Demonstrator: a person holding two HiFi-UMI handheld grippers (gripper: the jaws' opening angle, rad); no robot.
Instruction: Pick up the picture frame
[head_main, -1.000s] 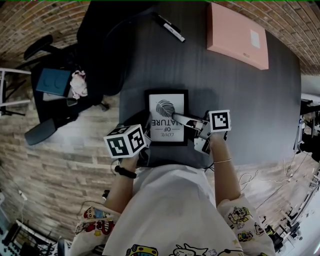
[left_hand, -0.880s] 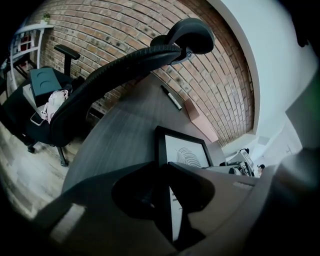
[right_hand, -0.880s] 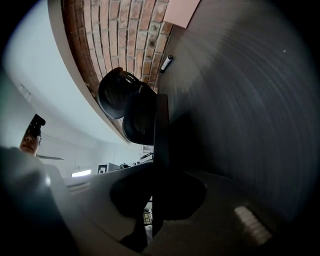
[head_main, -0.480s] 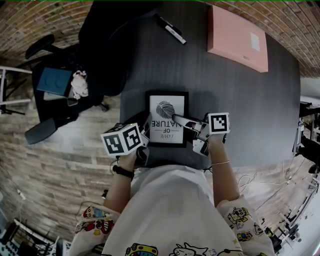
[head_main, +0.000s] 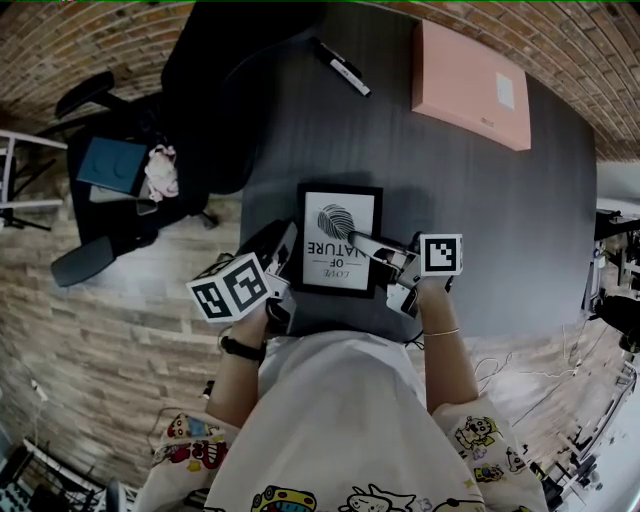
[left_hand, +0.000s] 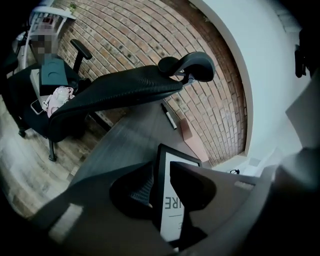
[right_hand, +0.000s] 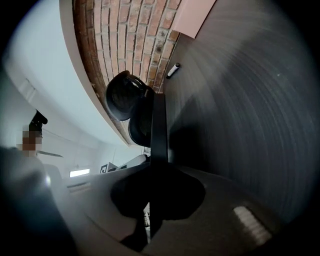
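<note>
Two hand-held grippers work at the near edge of the dark round table (head_main: 480, 200). At near left, the left gripper (left_hand: 161, 175) has its jaws apart, having just been opening, with the left edge of the picture frame (head_main: 338, 225) standing between them. At near right, the right gripper (head_main: 354, 240) is closed tight on the frame's right side; its own view shows the frame edge-on, pinched between the jaws. We find the black-bordered frame in the near middle of the table, between the two grippers; we cannot tell whether it clears the tabletop. Farther off, a black office chair (head_main: 215, 100) stands at the table's left edge, a marker (head_main: 343, 66) lies at far centre, and a flat pink box (head_main: 470, 72) lies at far right.
</note>
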